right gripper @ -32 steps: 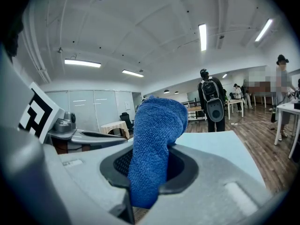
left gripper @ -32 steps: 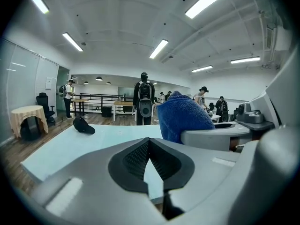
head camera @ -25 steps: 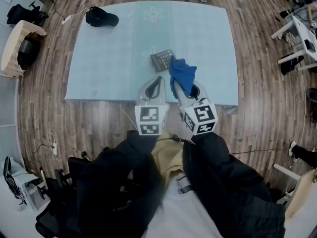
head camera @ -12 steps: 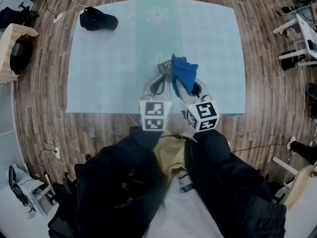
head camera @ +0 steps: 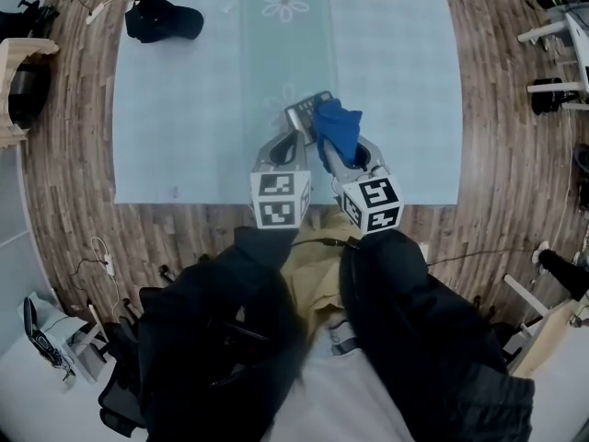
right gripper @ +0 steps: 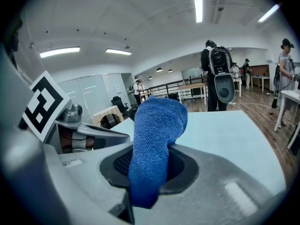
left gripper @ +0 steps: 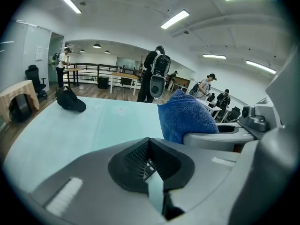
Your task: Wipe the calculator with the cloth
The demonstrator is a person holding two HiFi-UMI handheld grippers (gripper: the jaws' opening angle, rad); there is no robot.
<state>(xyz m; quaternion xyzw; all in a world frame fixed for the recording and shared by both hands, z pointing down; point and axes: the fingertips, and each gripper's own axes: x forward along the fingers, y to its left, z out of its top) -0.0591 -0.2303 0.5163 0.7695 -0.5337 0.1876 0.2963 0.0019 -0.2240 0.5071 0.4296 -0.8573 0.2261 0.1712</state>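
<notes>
The dark calculator (head camera: pixel 306 111) lies on the pale blue table cover (head camera: pixel 184 109), only its far left part showing. My right gripper (head camera: pixel 329 147) is shut on the blue cloth (head camera: pixel 339 129), which hangs over the calculator's right side. The right gripper view shows the cloth (right gripper: pixel 154 135) clamped between that gripper's (right gripper: pixel 150 172) jaws and sticking up. My left gripper (head camera: pixel 296 136) is at the calculator's near edge. Its jaws (left gripper: pixel 150 165) are together with only a thin slit, and nothing is seen between them. The left gripper view hides the calculator and shows the cloth (left gripper: pixel 185 116) at right.
A black cap (head camera: pixel 161 18) sits at the table's far left corner. Wooden floor surrounds the table, with chairs and white furniture at the right edge (head camera: pixel 561 63). A person with a backpack (left gripper: pixel 157 74) stands beyond the table's far end.
Both grippers have moved forward onto the calculator. The cloth, earlier just right of it, now covers its right part, and the left gripper's tips have reached its near edge.
</notes>
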